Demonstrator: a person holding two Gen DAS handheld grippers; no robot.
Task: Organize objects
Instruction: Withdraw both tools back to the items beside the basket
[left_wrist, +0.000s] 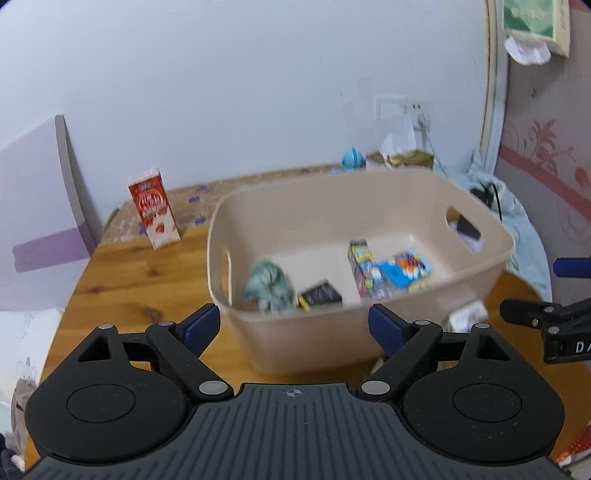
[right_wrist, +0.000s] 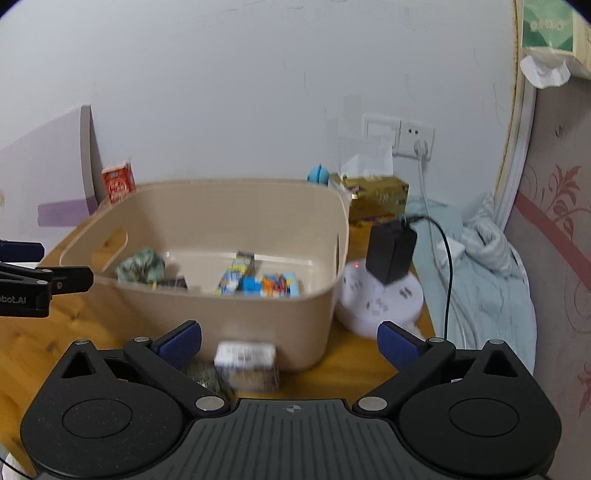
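Now both grippers stand wide apart and hold nothing: the left gripper (left_wrist: 294, 325) before the beige basket (left_wrist: 369, 332) on the wooden table (left_wrist: 122, 273), the right gripper (right_wrist: 289, 341) over a small box (right_wrist: 245, 356) just beside the basket's near wall.

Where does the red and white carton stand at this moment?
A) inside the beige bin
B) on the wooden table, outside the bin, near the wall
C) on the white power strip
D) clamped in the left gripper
B: the red and white carton stands upright on the wooden table, to the left of the beige bin and clear of its rim.
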